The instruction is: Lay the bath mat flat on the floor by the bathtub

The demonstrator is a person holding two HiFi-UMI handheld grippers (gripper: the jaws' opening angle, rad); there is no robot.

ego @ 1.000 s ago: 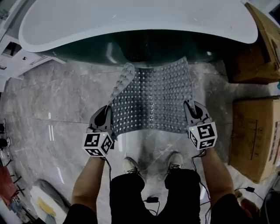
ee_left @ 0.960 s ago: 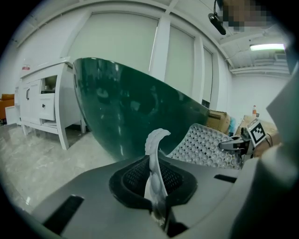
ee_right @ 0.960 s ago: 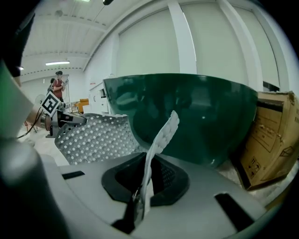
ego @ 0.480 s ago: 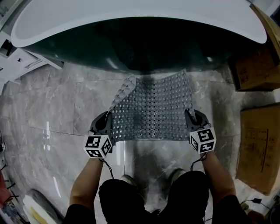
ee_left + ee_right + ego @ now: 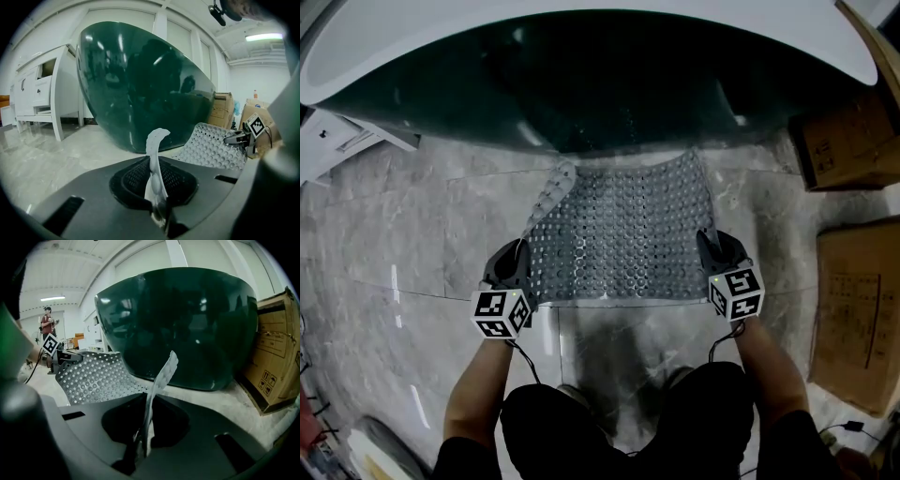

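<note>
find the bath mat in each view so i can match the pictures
Head view: bath mat at centre, spread out below the bathtub.
Left gripper view: its edge-on strip at bottom centre, its sheet at right.
Right gripper view: edge-on strip at centre, sheet at left.
Shared landmark: the dark green bathtub behind it.

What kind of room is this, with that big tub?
Most likely a bathroom, maybe a mock-up one: a large dark-green bathtub, a holed bath mat in front of it, a marble-look tile floor, and cardboard boxes beside the tub.
</note>
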